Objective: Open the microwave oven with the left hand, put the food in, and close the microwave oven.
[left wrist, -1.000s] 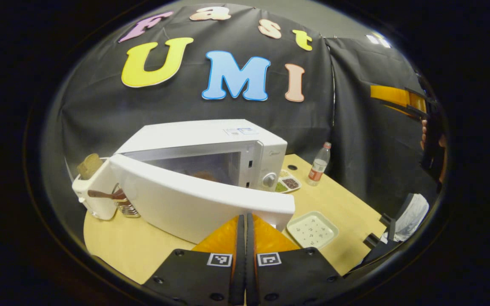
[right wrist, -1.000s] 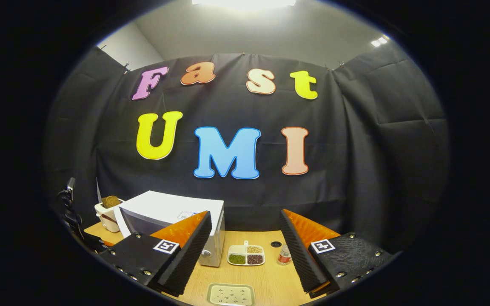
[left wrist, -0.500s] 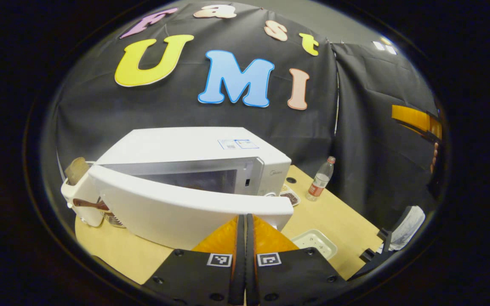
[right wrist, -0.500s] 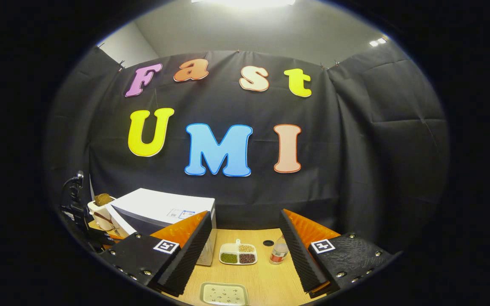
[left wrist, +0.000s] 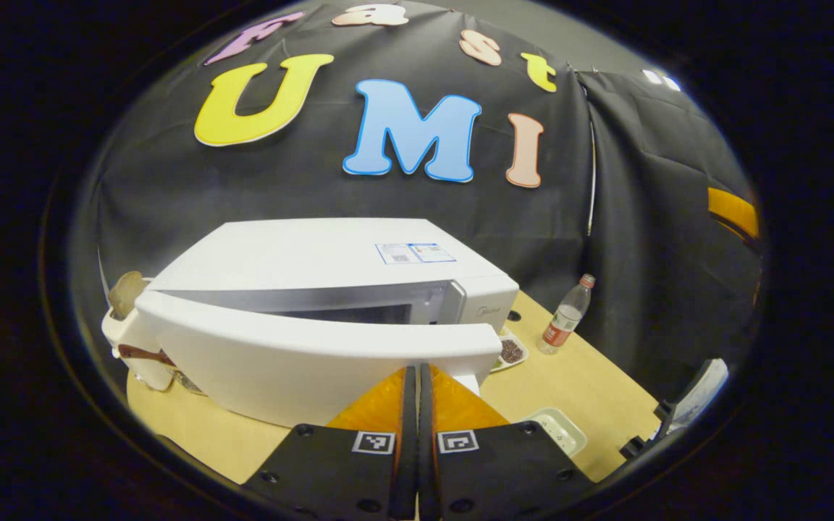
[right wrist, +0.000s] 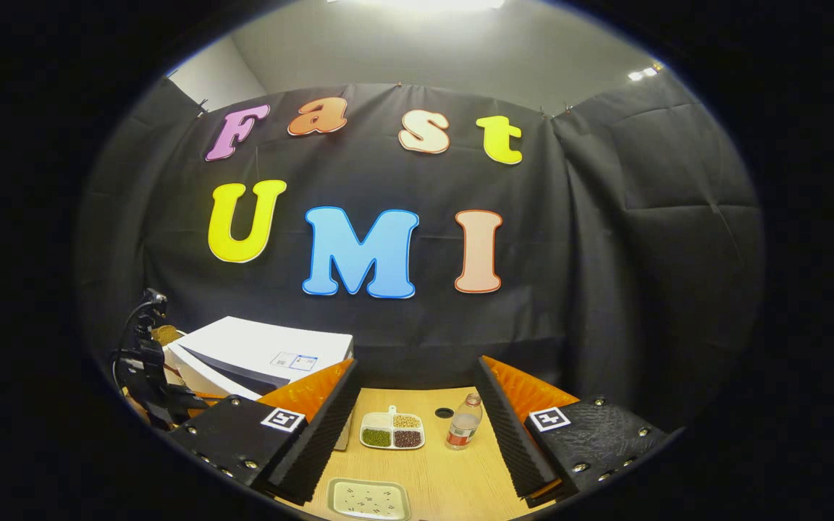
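Note:
The white microwave stands on the wooden table with its door ajar, leaving a narrow dark gap along the top. What is inside is hidden. My left gripper is shut with nothing between its fingers, and its tips rest against the outer face of the door near the free edge. My right gripper is open and empty, held above the table's right half. In the right gripper view the microwave is at the lower left.
A white toaster with bread stands left of the microwave. A divided dish of beans, a plastic bottle and a white speckled tray lie on the table right of the microwave.
The microwave door has swung much closer to the body, with my shut left gripper moving forward against it. The right gripper's view has drifted slightly to the right.

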Demonstrator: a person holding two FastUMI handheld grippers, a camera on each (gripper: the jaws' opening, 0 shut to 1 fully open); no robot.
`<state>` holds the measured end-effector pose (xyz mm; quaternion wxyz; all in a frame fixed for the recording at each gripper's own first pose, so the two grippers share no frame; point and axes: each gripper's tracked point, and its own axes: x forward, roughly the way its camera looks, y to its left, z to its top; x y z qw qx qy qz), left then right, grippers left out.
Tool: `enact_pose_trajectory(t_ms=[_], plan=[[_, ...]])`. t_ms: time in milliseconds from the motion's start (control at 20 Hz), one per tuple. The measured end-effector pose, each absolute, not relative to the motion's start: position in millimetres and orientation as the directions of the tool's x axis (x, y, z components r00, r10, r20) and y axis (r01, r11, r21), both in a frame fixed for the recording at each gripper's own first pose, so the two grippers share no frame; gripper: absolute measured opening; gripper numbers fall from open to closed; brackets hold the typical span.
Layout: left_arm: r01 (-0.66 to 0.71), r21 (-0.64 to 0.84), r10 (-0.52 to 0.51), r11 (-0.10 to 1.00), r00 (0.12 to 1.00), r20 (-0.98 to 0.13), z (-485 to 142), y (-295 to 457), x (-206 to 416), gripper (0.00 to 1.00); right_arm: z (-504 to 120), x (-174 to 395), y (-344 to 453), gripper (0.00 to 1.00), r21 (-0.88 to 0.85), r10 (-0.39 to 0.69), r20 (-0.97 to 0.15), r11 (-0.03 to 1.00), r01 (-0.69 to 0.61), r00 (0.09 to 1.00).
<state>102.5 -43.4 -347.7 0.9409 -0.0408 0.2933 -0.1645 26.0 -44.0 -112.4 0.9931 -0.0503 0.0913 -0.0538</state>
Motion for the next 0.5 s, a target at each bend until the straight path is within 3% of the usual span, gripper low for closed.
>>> enact_pose_trajectory(t_ms=[500], plan=[[0.232, -0.176, -0.291, 0.957, 0.764, -0.576, -358.7, -51.5, 133.9, 0.07, -107.3, 27.8, -62.0, 0.96, -0.103, -0.127, -0.172, 0.989, 0.110, 0.977]])
